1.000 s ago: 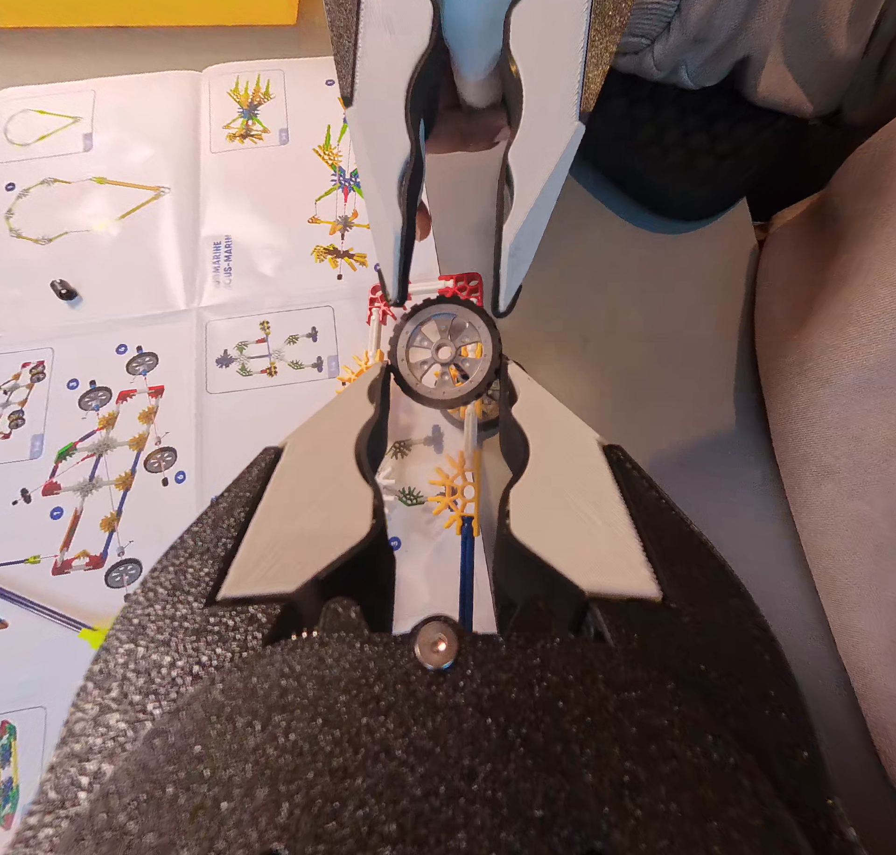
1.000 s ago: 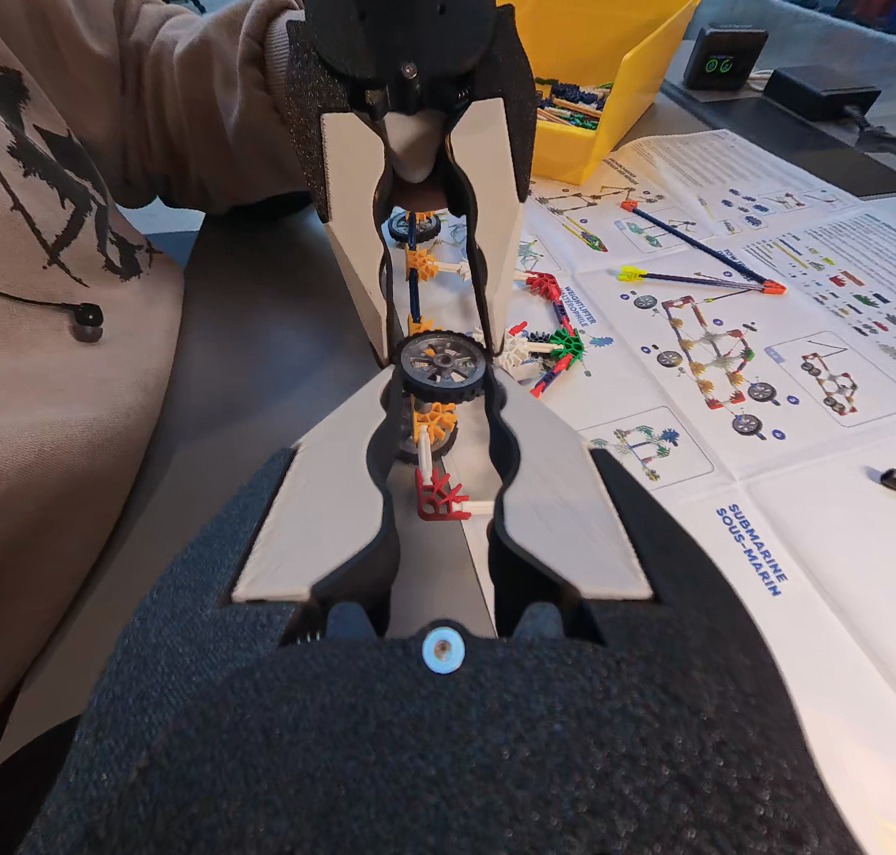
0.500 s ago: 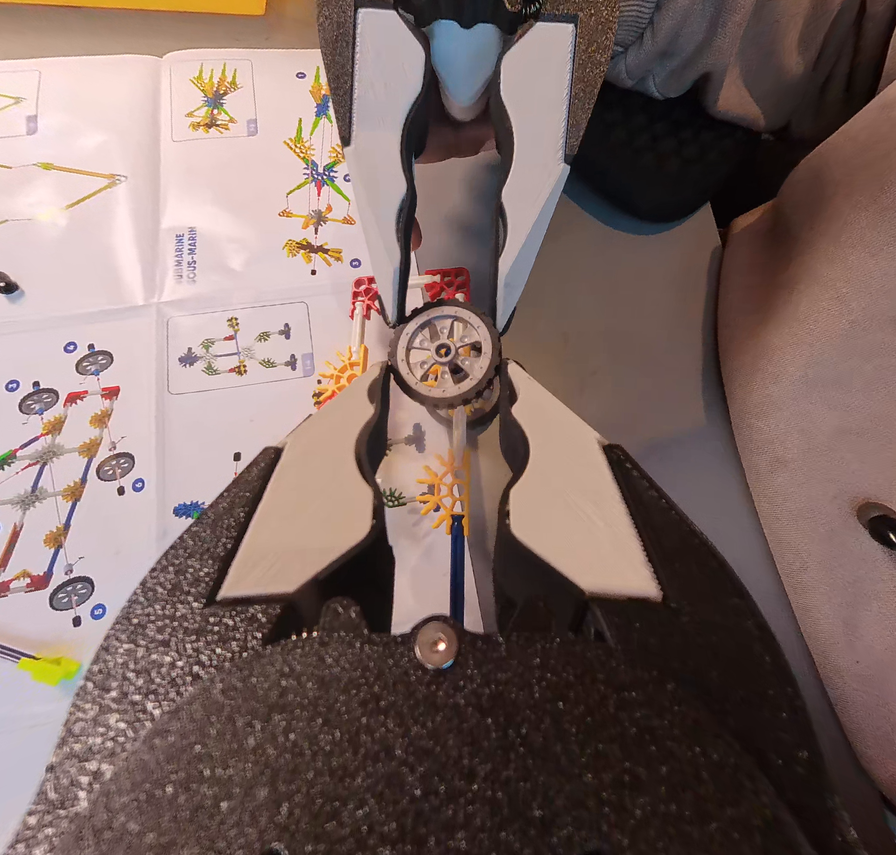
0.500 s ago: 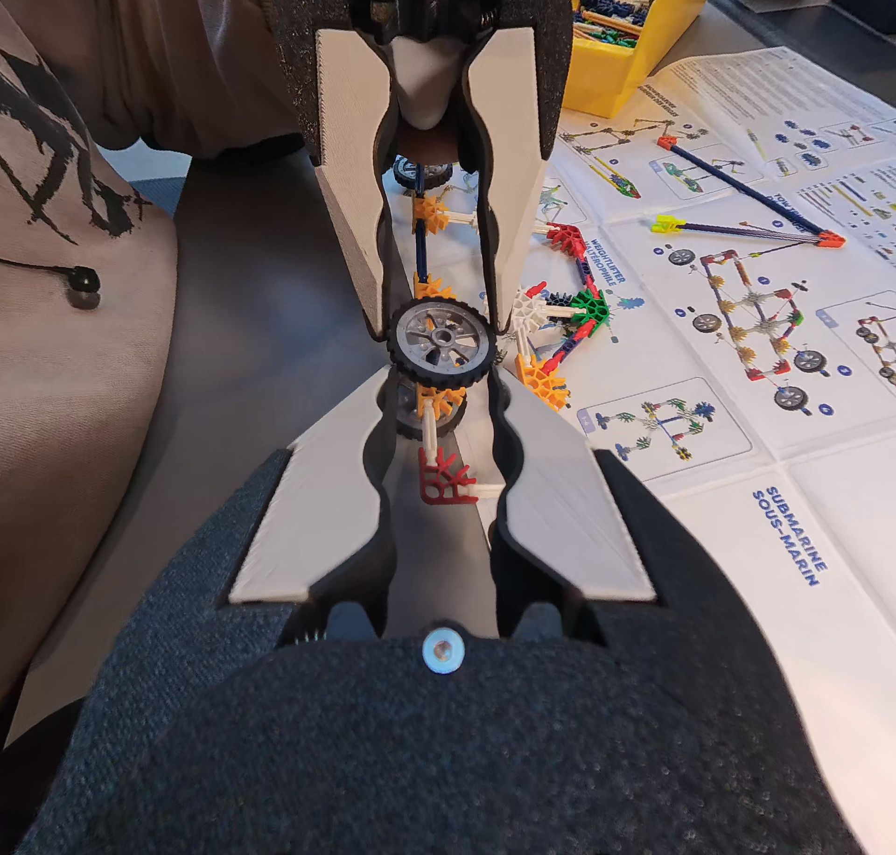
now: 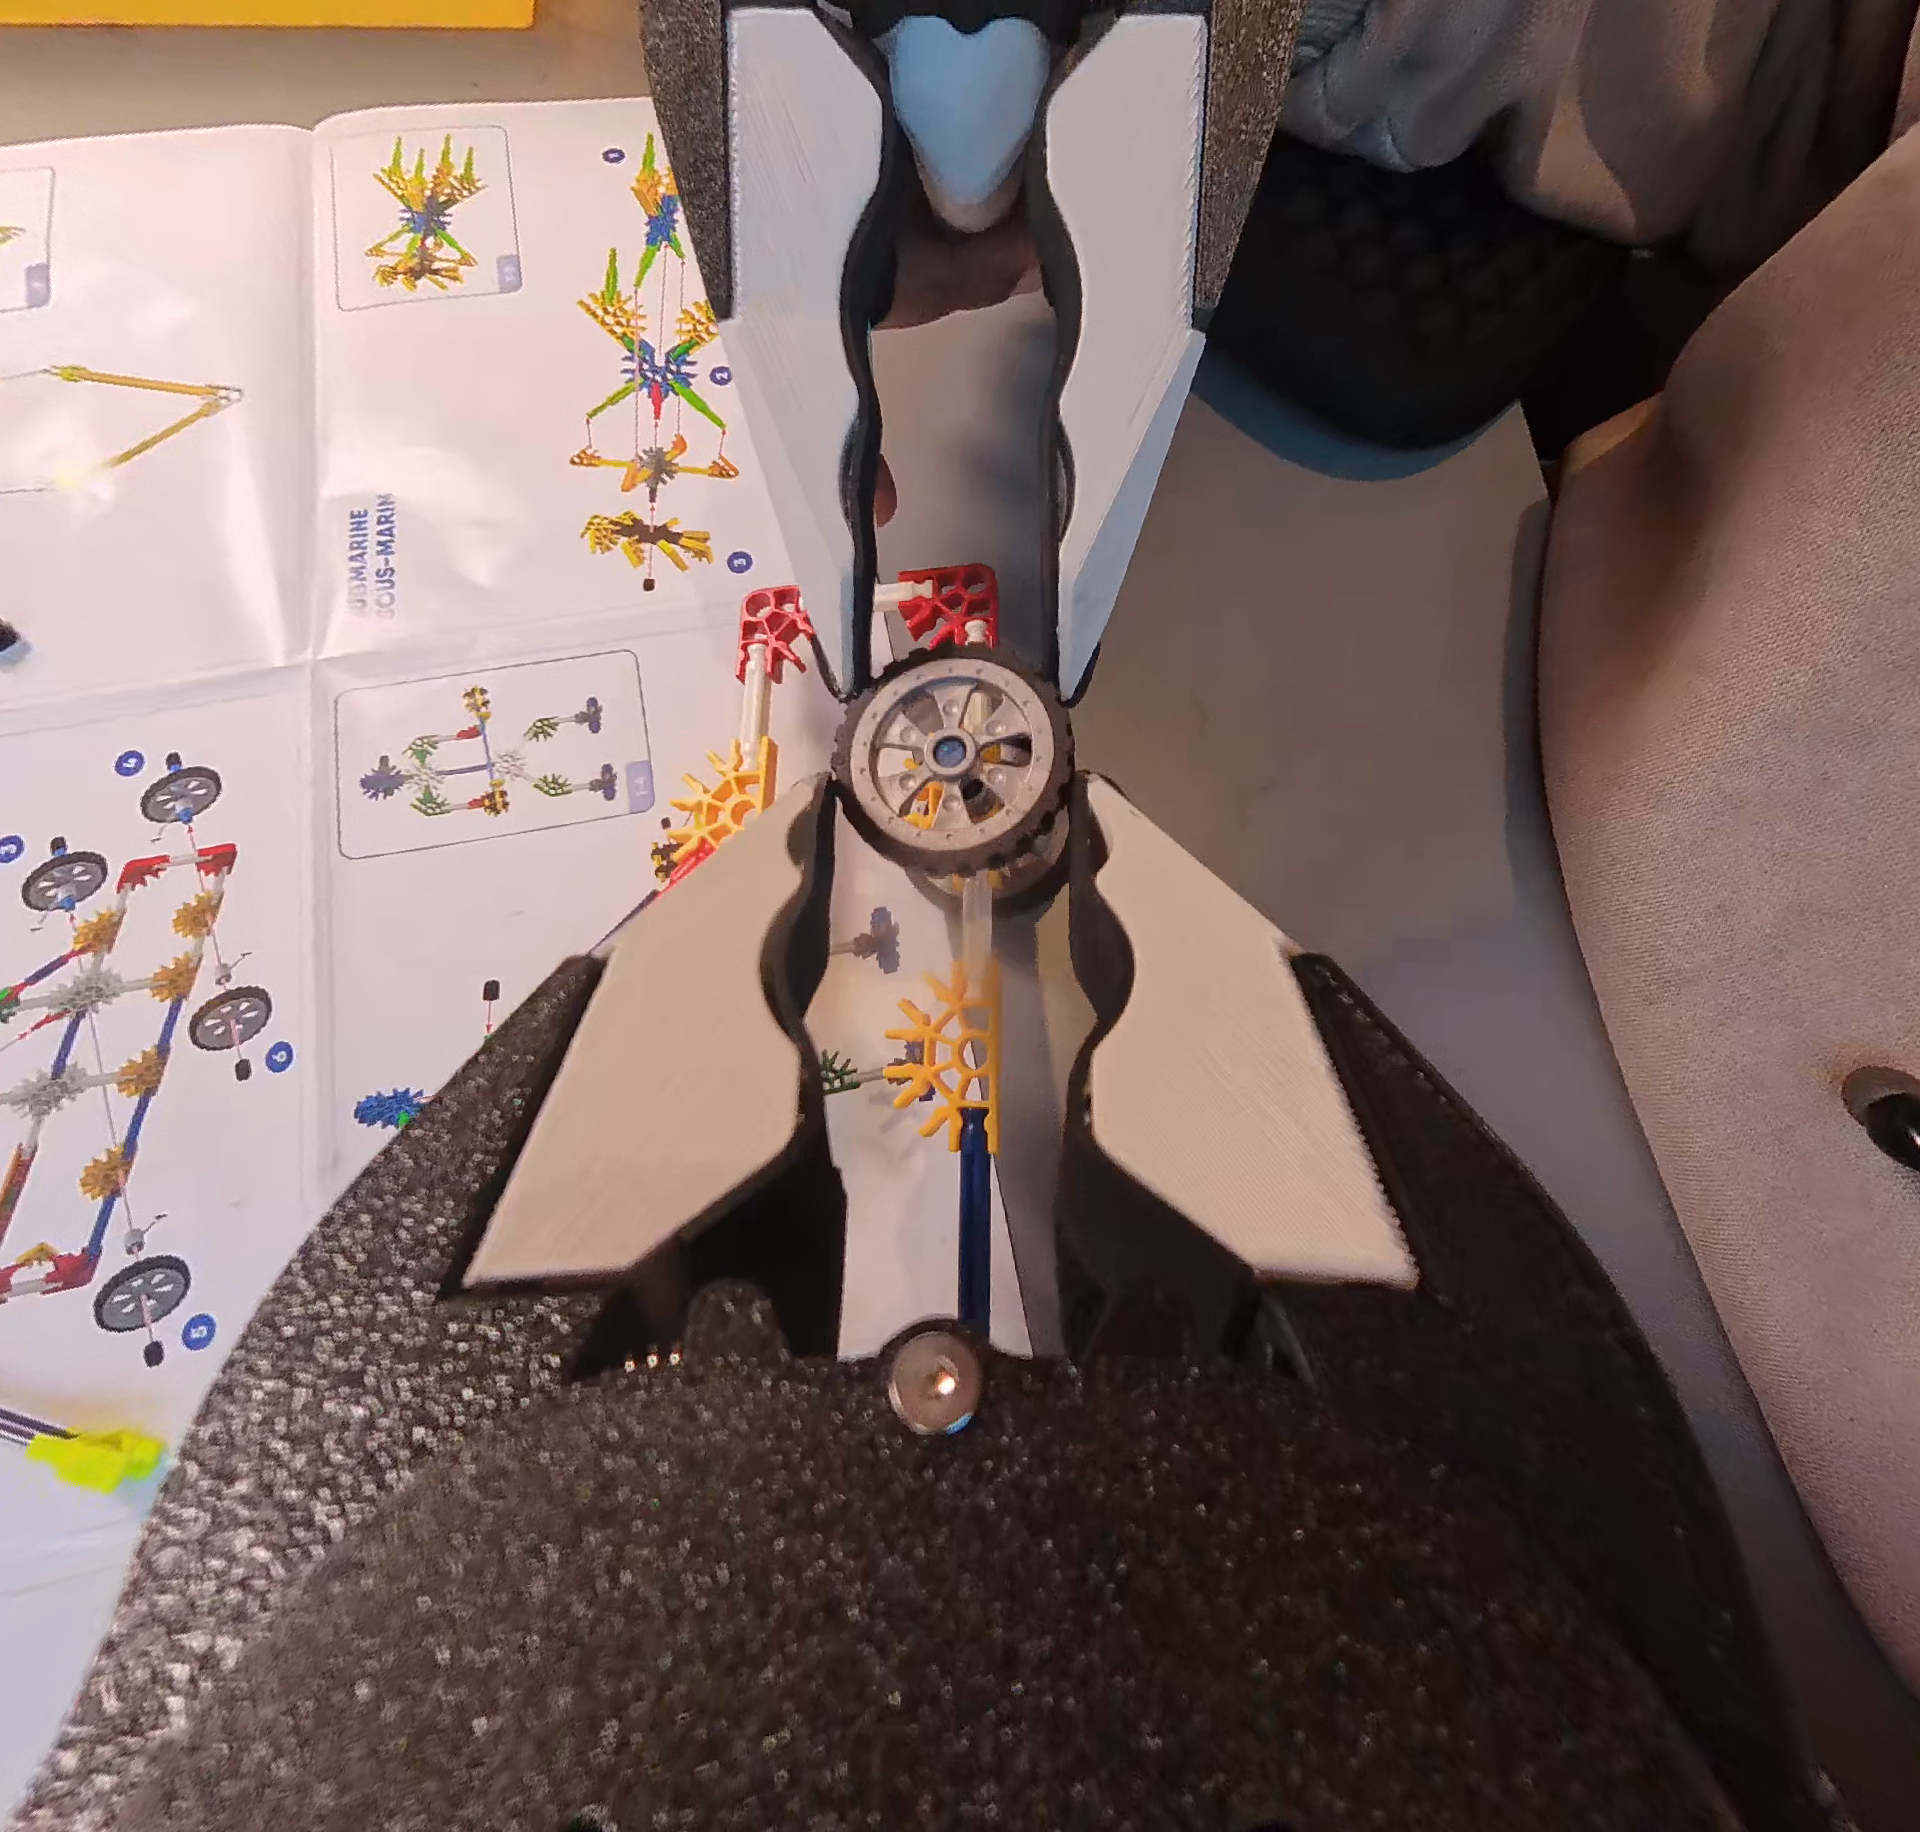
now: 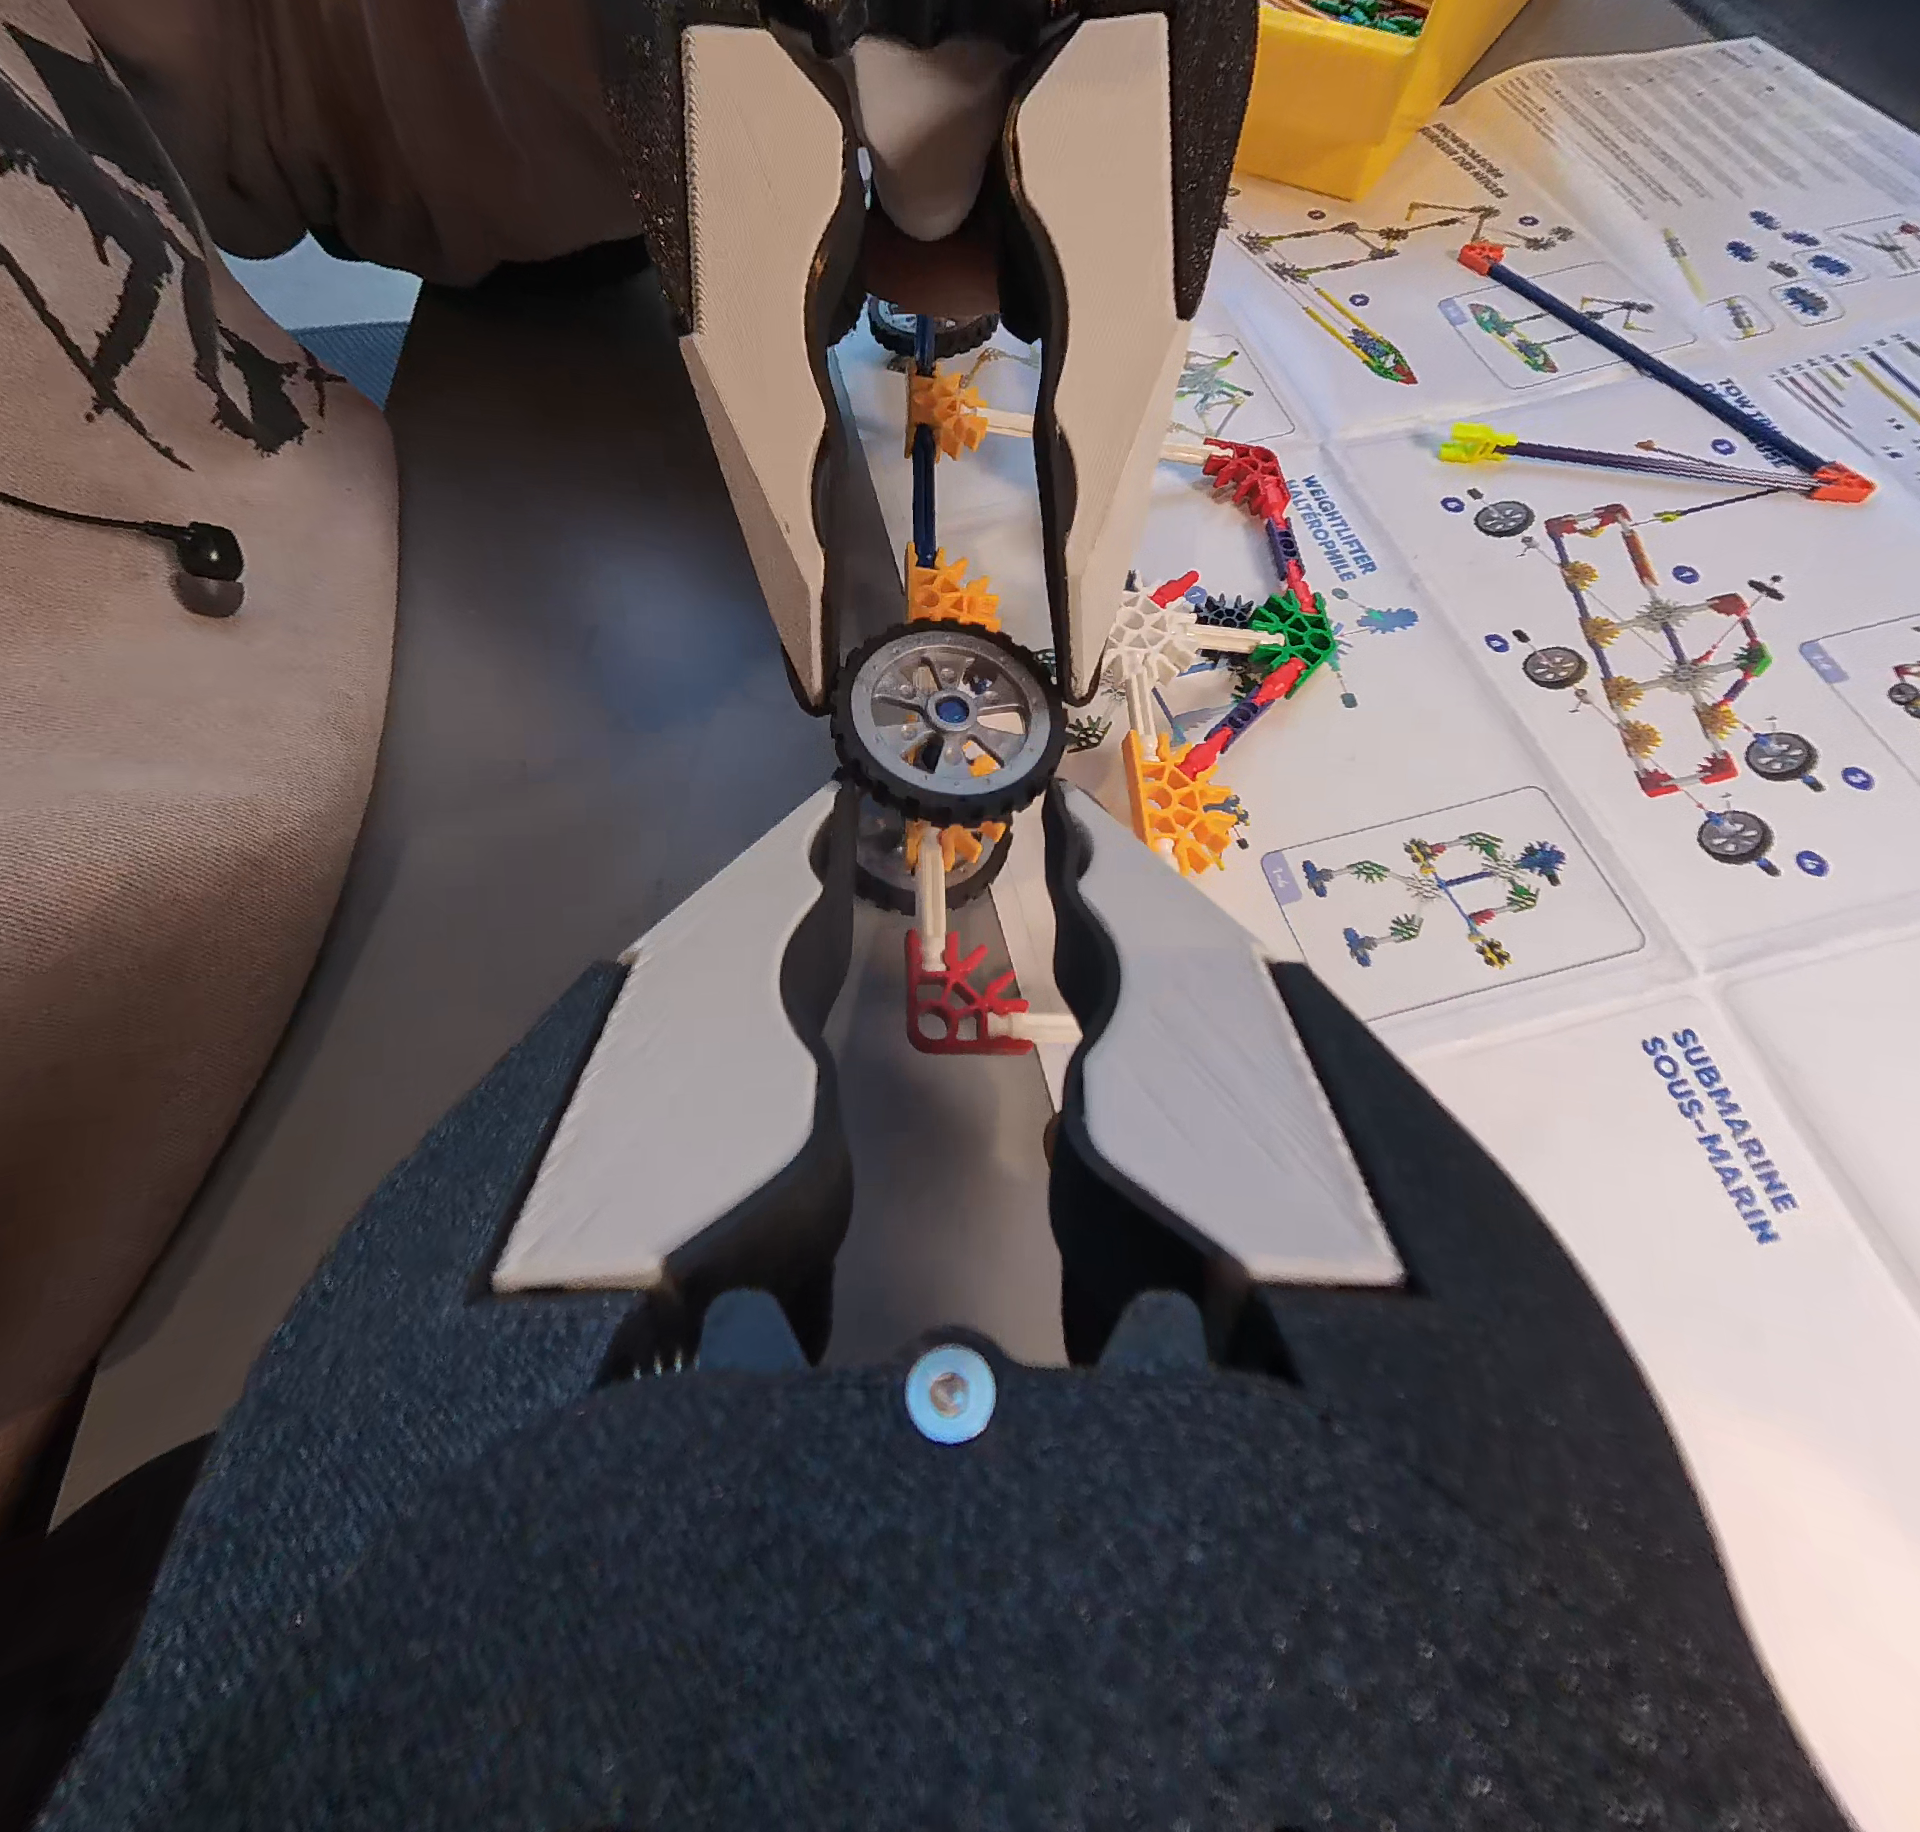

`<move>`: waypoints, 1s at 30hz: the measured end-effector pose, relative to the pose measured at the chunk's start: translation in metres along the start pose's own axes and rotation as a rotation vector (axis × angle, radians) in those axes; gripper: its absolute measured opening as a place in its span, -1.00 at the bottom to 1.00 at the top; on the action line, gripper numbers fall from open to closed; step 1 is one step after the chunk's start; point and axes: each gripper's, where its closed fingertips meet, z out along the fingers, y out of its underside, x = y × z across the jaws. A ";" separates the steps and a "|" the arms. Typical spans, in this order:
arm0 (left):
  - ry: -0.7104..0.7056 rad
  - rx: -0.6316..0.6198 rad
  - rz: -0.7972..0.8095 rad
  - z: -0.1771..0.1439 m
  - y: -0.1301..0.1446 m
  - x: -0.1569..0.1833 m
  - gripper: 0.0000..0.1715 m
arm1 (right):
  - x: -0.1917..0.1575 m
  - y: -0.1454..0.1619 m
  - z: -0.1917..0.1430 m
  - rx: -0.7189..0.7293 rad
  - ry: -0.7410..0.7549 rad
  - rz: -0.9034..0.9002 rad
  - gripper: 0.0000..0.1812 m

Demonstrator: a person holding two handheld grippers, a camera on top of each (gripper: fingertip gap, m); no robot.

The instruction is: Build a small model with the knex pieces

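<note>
Both grippers meet tip to tip over one small wheel (image 5: 951, 762), grey-hubbed with a black tyre, held above the grey table (image 5: 1299, 702). Seen from the left wrist view, the left gripper (image 5: 951, 795) has its two white fingers closed against the near sides of the tyre, clamped on it, while the right gripper (image 5: 954, 686) reaches in from straight ahead and pinches the far sides of the same wheel. From the right wrist view the picture mirrors: the right gripper (image 6: 948, 795) grips the wheel (image 6: 948, 720) at its tips, and the left gripper (image 6: 940, 686) comes from the opposite side, its fingers also pressed to the tyre. Below the wheel lies a rod-and-connector frame (image 6: 940, 577) with orange connectors, a dark blue rod, a red corner connector (image 6: 956, 1003) between the right gripper's fingers, and a second wheel just under the held one. Off to the right gripper's right side, a folded instruction sheet (image 6: 1558, 951) covers the table, with a loose cluster of white, green and orange connectors (image 6: 1205, 691) on it just beside the fingertips and a long blue rod piece (image 6: 1652, 463) farther out. A yellow bin (image 6: 1340, 109) of parts stands beyond the sheet. A person's beige sleeve (image 6: 156, 639) fills the right gripper's left side.
</note>
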 end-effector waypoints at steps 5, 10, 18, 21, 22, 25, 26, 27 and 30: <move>0.007 -0.001 -0.001 0.001 0.002 0.001 -0.50 | -0.002 0.003 0.001 -0.016 -0.021 0.016 -0.51; 0.032 0.048 -0.038 -0.011 -0.002 0.001 -0.49 | 0.002 -0.022 -0.011 0.123 -0.005 0.050 -0.54; 0.049 0.022 -0.072 -0.003 0.005 0.002 -0.59 | -0.003 -0.005 0.005 0.008 -0.006 0.036 -0.87; 0.057 0.025 -0.073 -0.002 0.004 0.004 -0.62 | -0.003 -0.005 0.004 -0.012 0.013 0.017 -0.87; 0.058 0.025 -0.076 -0.002 0.004 0.004 -0.62 | -0.002 -0.005 0.004 -0.011 0.018 0.018 -0.86; 0.058 0.029 -0.083 -0.003 0.004 0.003 -0.62 | -0.001 -0.005 0.003 0.002 0.012 0.031 -0.84; 0.050 0.030 -0.083 -0.003 0.004 0.002 -0.61 | -0.002 -0.007 0.002 0.017 0.000 0.039 -0.83; 0.038 0.033 -0.084 -0.005 0.003 0.000 -0.62 | -0.001 -0.010 0.000 0.045 -0.011 0.055 -0.83; -0.061 0.121 -0.091 -0.021 -0.009 -0.013 -0.65 | 0.014 -0.024 -0.013 0.155 0.023 0.109 -0.82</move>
